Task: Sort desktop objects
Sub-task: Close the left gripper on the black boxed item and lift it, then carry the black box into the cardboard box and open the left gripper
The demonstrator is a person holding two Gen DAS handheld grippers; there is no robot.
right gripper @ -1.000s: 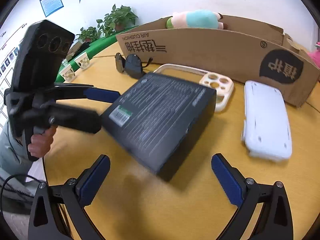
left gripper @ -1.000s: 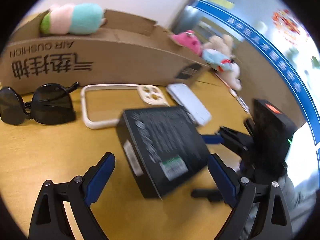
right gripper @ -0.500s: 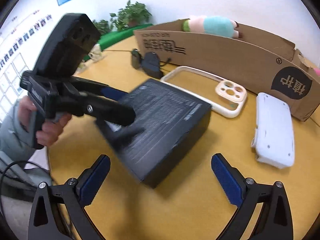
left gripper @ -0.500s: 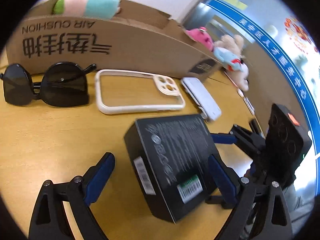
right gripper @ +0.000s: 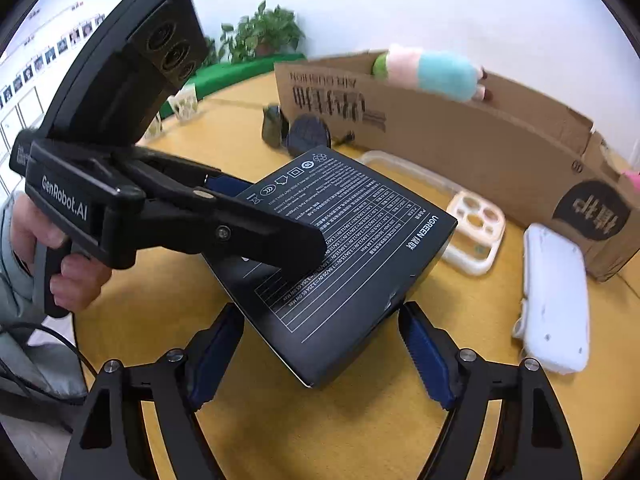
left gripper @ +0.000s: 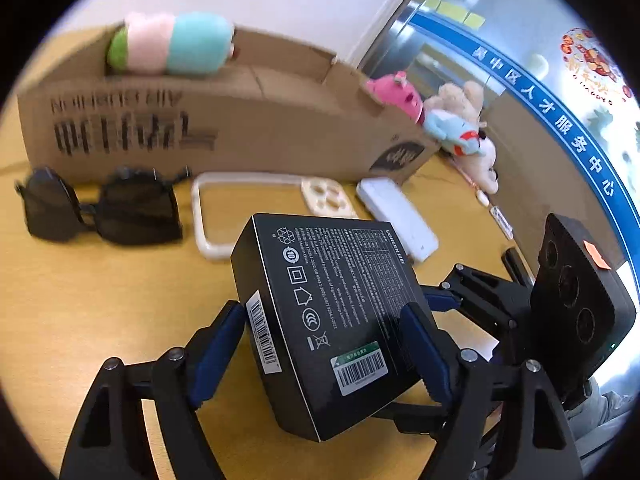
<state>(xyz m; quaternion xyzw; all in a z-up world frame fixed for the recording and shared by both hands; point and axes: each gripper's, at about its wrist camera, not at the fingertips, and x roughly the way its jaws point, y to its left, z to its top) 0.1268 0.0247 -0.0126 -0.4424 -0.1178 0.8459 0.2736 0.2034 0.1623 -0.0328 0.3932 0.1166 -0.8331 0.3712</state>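
Note:
A black printed box (left gripper: 332, 308) sits tilted over the yellow table (left gripper: 100, 300). My left gripper (left gripper: 320, 332) straddles its near end, jaws closing, and both blue pads (left gripper: 218, 344) touch the box's sides. In the right wrist view the same box (right gripper: 352, 248) has its near corner between the fingers of my right gripper (right gripper: 320, 332). Those jaws are closing too, and the pads (right gripper: 424, 348) meet the corner's two edges. The left gripper (right gripper: 272, 216) clamps the box from the left, held by a hand (right gripper: 68, 280).
Black sunglasses (left gripper: 100, 208), a cream phone case (left gripper: 256, 196) and a white flat device (left gripper: 400, 220) lie behind the box. A long cardboard box (left gripper: 240, 132) holding a pastel plush (left gripper: 172, 44) stands along the back. More plush toys (left gripper: 452, 124) sit at its right end.
Both pairs of jaws have narrowed from wide open onto the black box. The box now sits deeper between my left fingers, and the left gripper has reached across it in the right wrist view.

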